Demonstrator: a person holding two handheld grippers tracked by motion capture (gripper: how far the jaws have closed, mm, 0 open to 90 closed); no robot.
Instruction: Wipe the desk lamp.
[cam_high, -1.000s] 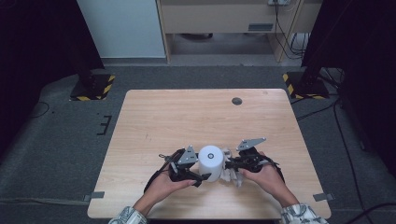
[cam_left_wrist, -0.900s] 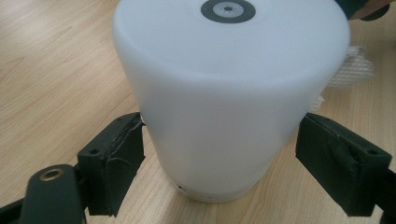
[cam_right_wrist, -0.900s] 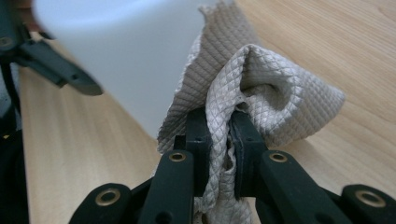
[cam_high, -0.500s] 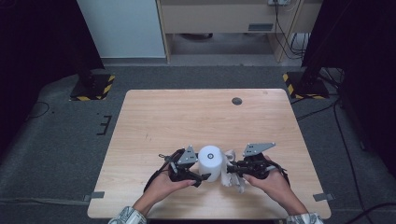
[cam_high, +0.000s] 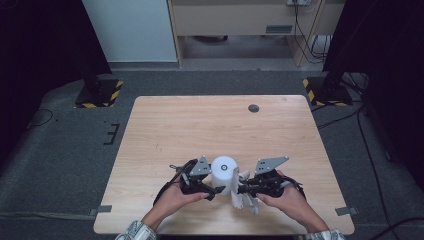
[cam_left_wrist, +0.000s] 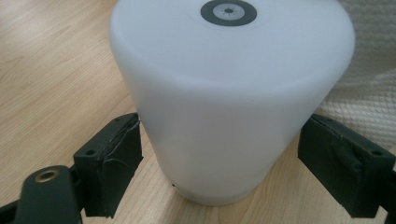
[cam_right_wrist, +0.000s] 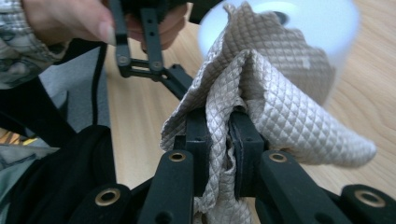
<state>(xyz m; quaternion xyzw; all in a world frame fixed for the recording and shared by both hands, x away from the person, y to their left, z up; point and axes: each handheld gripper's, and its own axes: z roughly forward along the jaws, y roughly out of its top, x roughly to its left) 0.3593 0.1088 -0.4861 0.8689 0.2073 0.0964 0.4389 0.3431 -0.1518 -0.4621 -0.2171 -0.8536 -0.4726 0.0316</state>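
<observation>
I have the white cylinder (cam_high: 224, 174) standing upright near the table's (cam_high: 210, 125) front edge, between my two hands, and the set-up looks like wiping: one tool steadies, the other rubs. My left gripper (cam_left_wrist: 219, 163) straddles the cylinder low on its body; the near jaw touches the wall, while the far one seems to stand just off it, so I judge it a loose brace rather than a firm clamp, there to stop the cylinder sliding or tipping under sideways pressure. My right gripper (cam_right_wrist: 218, 144) is clenched on a fold of the quilted cloth (cam_right_wrist: 261, 93), pinched between both jaws so the free part bunches forward as a pad. That pad lies against the cylinder's side facing my right hand (cam_high: 287, 197), below its rim.
</observation>
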